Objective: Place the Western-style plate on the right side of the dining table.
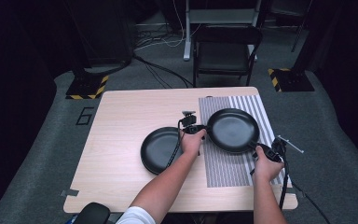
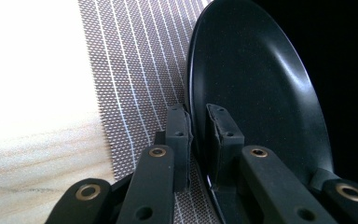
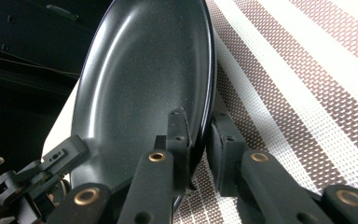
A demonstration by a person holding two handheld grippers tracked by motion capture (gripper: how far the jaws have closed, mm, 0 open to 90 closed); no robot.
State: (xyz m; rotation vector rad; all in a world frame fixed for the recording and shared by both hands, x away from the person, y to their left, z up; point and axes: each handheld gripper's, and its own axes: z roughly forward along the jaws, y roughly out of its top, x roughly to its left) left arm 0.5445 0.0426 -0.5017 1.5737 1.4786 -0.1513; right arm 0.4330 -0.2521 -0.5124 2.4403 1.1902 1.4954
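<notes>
Both grippers [image 1: 196,128] [image 1: 266,151] clamp plate [image 1: 233,129] rim — opposite edges, above mat [image 1: 223,170].

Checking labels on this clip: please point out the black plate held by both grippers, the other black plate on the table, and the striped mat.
held plate [image 1: 232,129], high view, centre of its inner face.
second plate [image 1: 161,150], high view, bare inner face.
striped mat [image 1: 226,170], high view, bare near part.
</notes>
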